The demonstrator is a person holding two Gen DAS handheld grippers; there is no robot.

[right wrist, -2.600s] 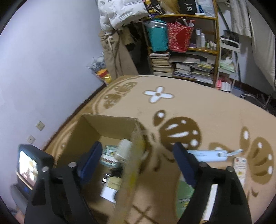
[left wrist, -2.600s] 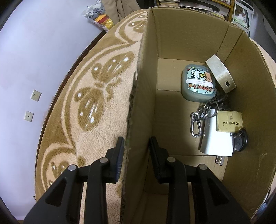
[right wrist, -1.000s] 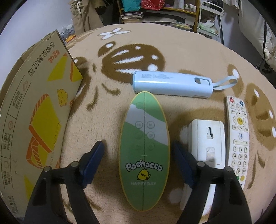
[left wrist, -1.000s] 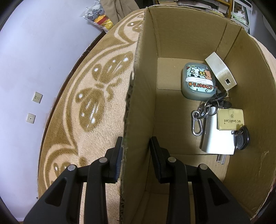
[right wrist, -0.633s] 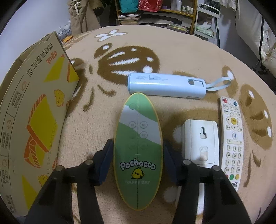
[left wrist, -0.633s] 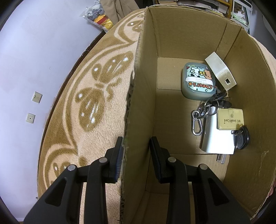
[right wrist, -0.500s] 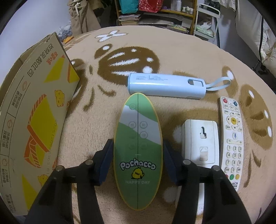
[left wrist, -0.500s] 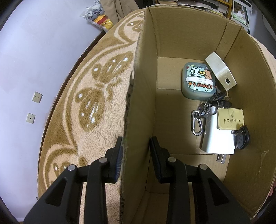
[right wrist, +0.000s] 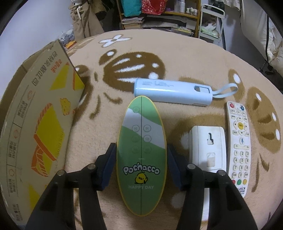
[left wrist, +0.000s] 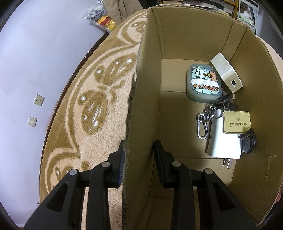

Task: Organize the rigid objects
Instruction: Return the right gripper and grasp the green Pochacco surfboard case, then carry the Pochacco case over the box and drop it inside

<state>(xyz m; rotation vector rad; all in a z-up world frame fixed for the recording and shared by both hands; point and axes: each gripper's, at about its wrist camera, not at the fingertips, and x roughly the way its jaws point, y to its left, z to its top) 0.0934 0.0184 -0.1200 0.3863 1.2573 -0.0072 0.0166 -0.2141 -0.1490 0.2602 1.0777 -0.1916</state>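
My left gripper is shut on the near wall of the cardboard box, one finger outside and one inside. In the box lie a cartoon case, a beige plate, a key bunch, a gold NFC card and a white charger. My right gripper is shut on the green oval Pochacco speaker, held just above the rug. The box stands to its left.
On the tan patterned rug lie a light blue power bank, a white wall plug and a white remote. Shelves and clothes stand at the back. A wall is left of the box.
My right gripper swung from over the box to the green speaker, closed on it and lifted it slightly. My left gripper has kept its hold on the box wall.
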